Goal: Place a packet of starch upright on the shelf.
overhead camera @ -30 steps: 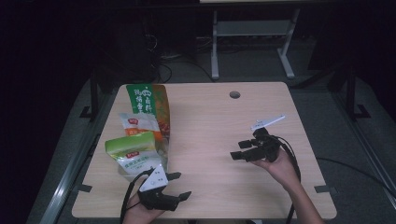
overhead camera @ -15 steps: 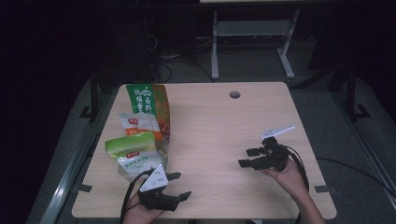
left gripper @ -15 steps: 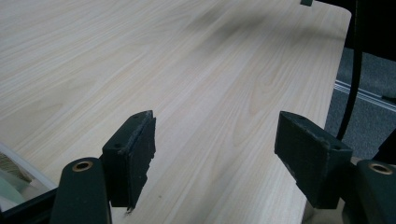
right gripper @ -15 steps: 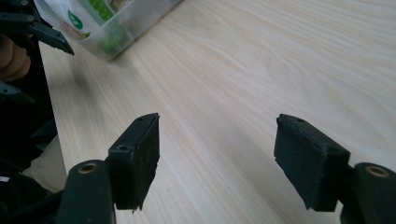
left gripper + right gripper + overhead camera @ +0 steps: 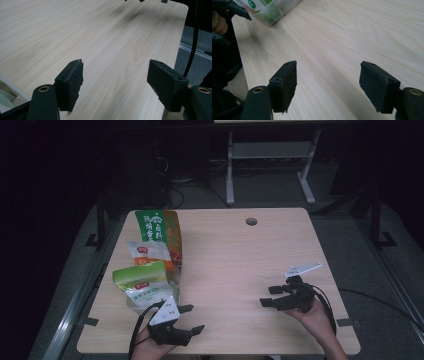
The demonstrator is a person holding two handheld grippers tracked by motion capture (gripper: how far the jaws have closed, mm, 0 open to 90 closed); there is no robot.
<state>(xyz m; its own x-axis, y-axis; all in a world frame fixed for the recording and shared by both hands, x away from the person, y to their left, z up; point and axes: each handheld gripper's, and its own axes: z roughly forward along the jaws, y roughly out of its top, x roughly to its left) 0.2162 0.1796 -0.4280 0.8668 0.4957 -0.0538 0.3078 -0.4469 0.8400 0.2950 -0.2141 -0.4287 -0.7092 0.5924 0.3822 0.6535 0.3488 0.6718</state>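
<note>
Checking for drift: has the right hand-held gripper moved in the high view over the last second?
Yes. The right hand-held gripper moved toward the near edge of the pale wooden table, farther from its round hole.

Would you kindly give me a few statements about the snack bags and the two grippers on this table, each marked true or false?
1. The left gripper stands open with nothing between its jaws. True.
2. The right gripper is shut on a snack bag. False: it is open over bare table.
3. The snack bags lie along the table's left side. True.
4. The green and orange bag lies nearest the person. False: it lies farthest; the light green bag is nearest.
5. A round hole sits near the table's far edge. True.
</note>
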